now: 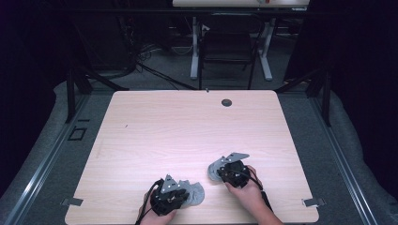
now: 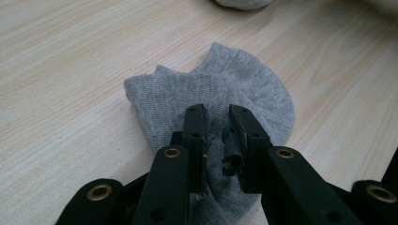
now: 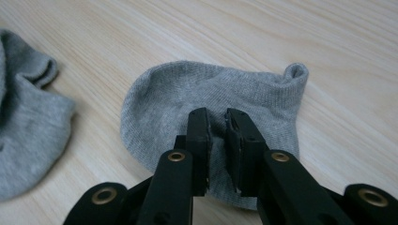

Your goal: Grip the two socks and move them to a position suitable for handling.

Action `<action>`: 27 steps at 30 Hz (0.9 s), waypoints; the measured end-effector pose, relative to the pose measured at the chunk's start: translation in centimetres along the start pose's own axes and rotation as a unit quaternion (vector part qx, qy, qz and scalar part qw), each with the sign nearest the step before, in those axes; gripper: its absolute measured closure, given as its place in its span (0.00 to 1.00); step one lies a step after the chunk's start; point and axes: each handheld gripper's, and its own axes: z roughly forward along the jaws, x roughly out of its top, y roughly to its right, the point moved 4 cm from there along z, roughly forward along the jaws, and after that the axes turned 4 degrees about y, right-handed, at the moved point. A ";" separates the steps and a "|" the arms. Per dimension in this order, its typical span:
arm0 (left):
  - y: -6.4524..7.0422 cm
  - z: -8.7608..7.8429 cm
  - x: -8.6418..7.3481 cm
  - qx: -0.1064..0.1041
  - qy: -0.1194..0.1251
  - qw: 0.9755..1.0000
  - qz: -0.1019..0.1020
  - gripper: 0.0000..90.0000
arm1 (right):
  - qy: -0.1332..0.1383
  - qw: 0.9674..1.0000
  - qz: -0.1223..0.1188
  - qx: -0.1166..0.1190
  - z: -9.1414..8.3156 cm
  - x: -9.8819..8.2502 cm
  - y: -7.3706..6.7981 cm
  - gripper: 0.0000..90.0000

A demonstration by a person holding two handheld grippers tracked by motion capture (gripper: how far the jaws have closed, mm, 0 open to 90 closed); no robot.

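Here, each tool pinches a grey ankle sock on the worktop (image 1: 141, 122).
Left tool (image 2: 219, 123) clamps left sock (image 2: 253, 84); right tool (image 3: 218, 126) clamps right sock (image 3: 169, 93); thin pinches may slip when lifted.

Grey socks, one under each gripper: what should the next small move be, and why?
Probably lift both grippers a little, to check that each grip holds. The left gripper has a fold of the left grey sock pinched between its narrow-set jaws, and the right gripper grips the right grey sock the same way. Both socks lie flat on the table, apart from each other.
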 end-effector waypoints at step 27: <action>0.0 0.0 -0.1 -0.003 0.004 1.000 -0.003 0.86 | 0.017 0.999 -0.005 0.034 5.1 4.3 -6.3 0.86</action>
